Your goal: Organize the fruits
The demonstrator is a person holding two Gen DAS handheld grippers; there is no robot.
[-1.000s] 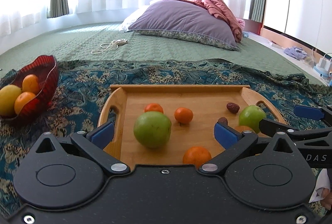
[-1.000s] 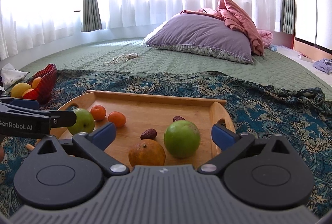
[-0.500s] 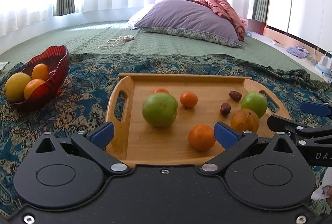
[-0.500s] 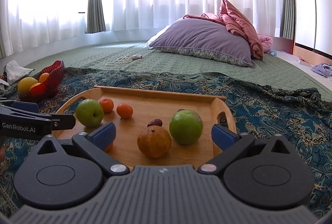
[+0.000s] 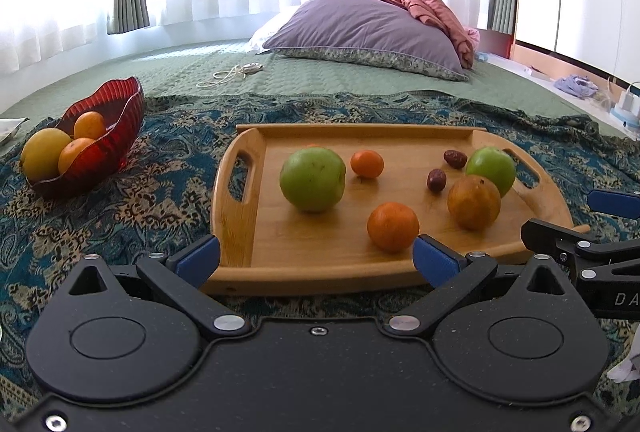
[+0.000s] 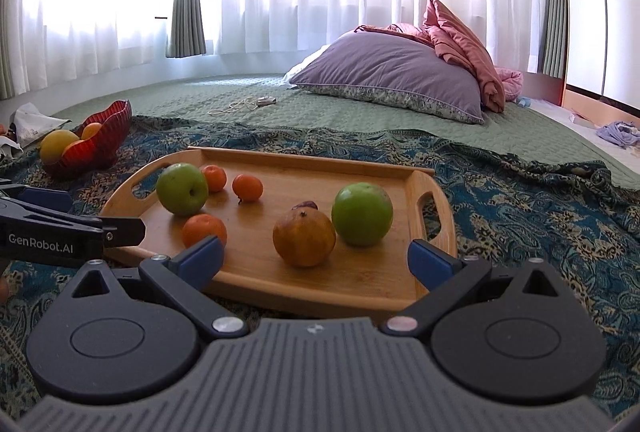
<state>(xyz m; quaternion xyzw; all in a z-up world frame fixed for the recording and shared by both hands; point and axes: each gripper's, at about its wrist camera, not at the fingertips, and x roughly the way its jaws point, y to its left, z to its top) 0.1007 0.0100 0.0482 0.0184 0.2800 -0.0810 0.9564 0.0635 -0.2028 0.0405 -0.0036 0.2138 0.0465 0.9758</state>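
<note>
Spread wide with nothing between them, the fingers [image 5: 198,258] of my left gripper [image 5: 316,260] hang just short of the near rim of the wooden tray [image 5: 320,272], which I take as my landmark. On the tray, a large green apple [image 5: 313,179] sits left of centre, with a small tangerine [image 5: 367,164] just behind and to its right. An orange [image 5: 393,227] lies nearest the tray's front edge. Toward the tray's right end are a brownish, russeted orange [image 5: 474,202], a second green apple [image 5: 491,170] behind it and two dark dates [image 5: 436,180], apart from each other. Well to the tray's left, on the patterned blue cloth [image 5: 120,208], stands a red glass bowl [image 5: 120,120] holding a lemon [image 5: 44,160] and two oranges [image 5: 78,160]. My right gripper [image 5: 580,228] reaches in beside the tray's right end.

From the right wrist, that gripper's fingers [image 6: 430,264] are likewise held wide apart and empty, near the tray's [image 6: 320,292] front rim. The russeted orange [image 6: 304,238] and a green apple [image 6: 362,214] sit just beyond them, side by side. The other apple [image 6: 182,189], two tangerines [image 6: 248,187] and an orange [image 6: 204,230] lie toward the tray's left end. The red bowl [image 6: 108,124] stands beyond the tray's left end, and my left gripper [image 6: 60,232] enters beside that end.
</note>
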